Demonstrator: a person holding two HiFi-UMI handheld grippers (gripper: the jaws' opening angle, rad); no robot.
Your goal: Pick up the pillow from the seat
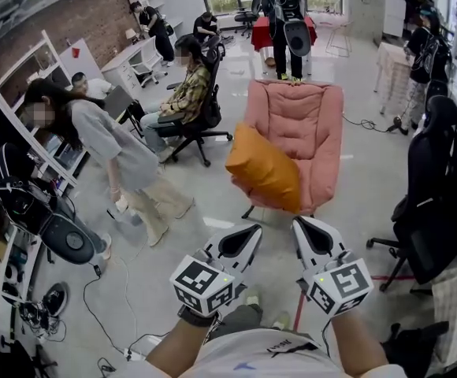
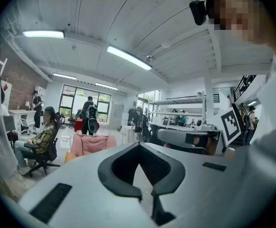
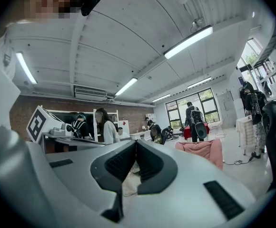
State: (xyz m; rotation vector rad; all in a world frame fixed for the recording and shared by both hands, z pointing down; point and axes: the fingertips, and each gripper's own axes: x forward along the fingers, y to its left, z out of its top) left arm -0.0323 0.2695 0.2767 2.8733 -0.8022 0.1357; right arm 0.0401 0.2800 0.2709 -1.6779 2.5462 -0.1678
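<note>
An orange pillow (image 1: 265, 169) leans on the front left of the seat of a pink armchair (image 1: 307, 128) on the floor ahead of me. Both grippers are held low, close to my body and short of the chair, with their tips pointing at it. My left gripper (image 1: 254, 228) is shut and holds nothing. My right gripper (image 1: 299, 223), close beside it, is shut and empty too. In the left gripper view the jaws (image 2: 139, 145) meet, and the armchair (image 2: 93, 144) shows far off with a sliver of the pillow (image 2: 70, 156). The right gripper view shows the shut gripper (image 3: 135, 141) and the armchair (image 3: 202, 148).
A person in grey (image 1: 110, 144) stands at the left. Another person sits in an office chair (image 1: 185, 93) left of the armchair. A person with a backpack (image 1: 287, 22) stands behind it. Black office chairs (image 1: 433, 203) line the right. Cables (image 1: 102, 313) lie on the floor.
</note>
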